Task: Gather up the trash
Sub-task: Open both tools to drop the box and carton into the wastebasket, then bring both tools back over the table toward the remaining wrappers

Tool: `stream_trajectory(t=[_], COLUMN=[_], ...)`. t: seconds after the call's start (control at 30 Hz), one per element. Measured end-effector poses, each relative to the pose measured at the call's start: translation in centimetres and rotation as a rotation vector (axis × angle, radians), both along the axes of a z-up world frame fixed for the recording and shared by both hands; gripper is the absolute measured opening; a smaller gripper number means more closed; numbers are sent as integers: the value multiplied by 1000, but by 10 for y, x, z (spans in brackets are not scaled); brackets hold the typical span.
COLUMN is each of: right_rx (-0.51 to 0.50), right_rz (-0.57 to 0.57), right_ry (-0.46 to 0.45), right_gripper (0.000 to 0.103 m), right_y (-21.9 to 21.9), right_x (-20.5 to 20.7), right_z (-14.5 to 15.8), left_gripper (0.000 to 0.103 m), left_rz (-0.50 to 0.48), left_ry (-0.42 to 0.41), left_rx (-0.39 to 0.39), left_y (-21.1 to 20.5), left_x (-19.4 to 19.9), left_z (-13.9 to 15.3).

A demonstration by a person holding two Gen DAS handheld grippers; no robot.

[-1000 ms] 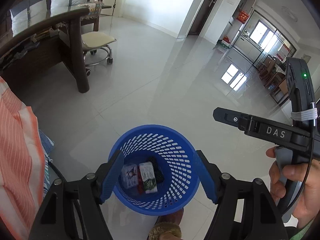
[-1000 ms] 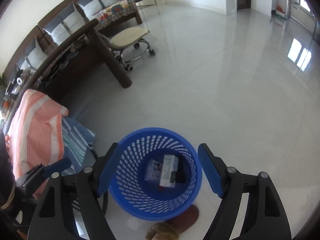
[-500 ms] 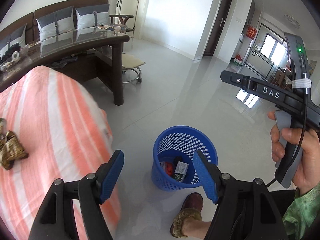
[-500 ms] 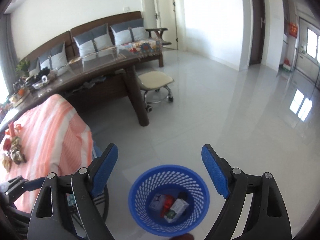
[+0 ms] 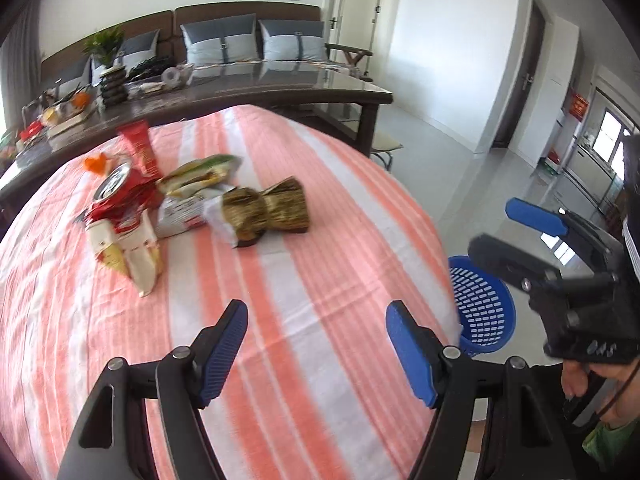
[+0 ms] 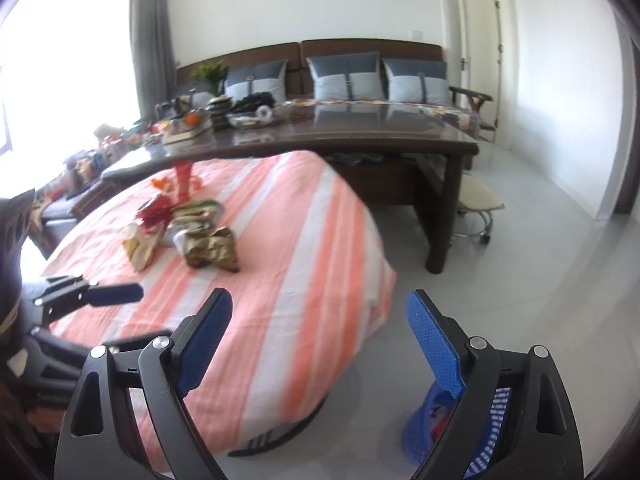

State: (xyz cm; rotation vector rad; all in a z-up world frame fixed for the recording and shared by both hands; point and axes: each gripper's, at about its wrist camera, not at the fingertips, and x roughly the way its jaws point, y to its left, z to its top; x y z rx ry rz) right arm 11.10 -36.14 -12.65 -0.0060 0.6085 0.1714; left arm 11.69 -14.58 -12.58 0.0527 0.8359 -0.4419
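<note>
I find both claws empty and spread, clear of any load. The left claw (image 5: pixel 316 344) hangs over the orange-and-white striped cloth covering the tabletop (image 5: pixel 320 208), its blue pads wide apart with only cloth between them. The right claw (image 6: pixel 320 344) has just been opening its jaws further; nothing sits between them, and it looks past the tabletop's near edge at bare floor.

The remaining trash lies ahead and to the left of the left claw, in one heap: a crumpled gold foil wrapper (image 5: pixel 266 210) nearest, a green-and-white snack bag (image 5: pixel 200 174) behind it, a torn red-and-silver packet (image 5: pixel 120 196), a cream and yellow carton piece (image 5: pixel 128 252), and an upright red wrapper (image 5: pixel 140 150). From the right wrist view the same heap is ahead and left, the foil wrapper (image 6: pixel 210 248) foremost.

The blue perforated plastic basket (image 5: pixel 484 304) stands on the floor beside the tabletop, below and right of the left claw. It is placed, I judge, for a short carry. Some items already lie inside (image 6: pixel 434 420).

I judge the gold wrapper the likeliest next pick, being nearest and apart from the pile.
</note>
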Motion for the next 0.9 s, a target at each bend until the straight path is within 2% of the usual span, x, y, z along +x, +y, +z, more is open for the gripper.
stream_trajectory(t=[0.13,0.37,0.6,0.9], right_rx=[-79,-171,-176,-158], right_rz=[132,292,309,315], right_ry=[32,52,94,155], right_gripper=[91,91,91,91], right_y=[53,109,124,127], right_x=[-5,-16,-6,3], right_z=[-19,-43,-56,-68], left_gripper=[73,73,73,73], left_rz=[93,196,236,234], left_ry=[-9,10,57,87], left_rx=[48,48,28,2], left_y=[45,98,125,124], left_x=[4,6,15,29], left_z=[-9,-21,-34,-33])
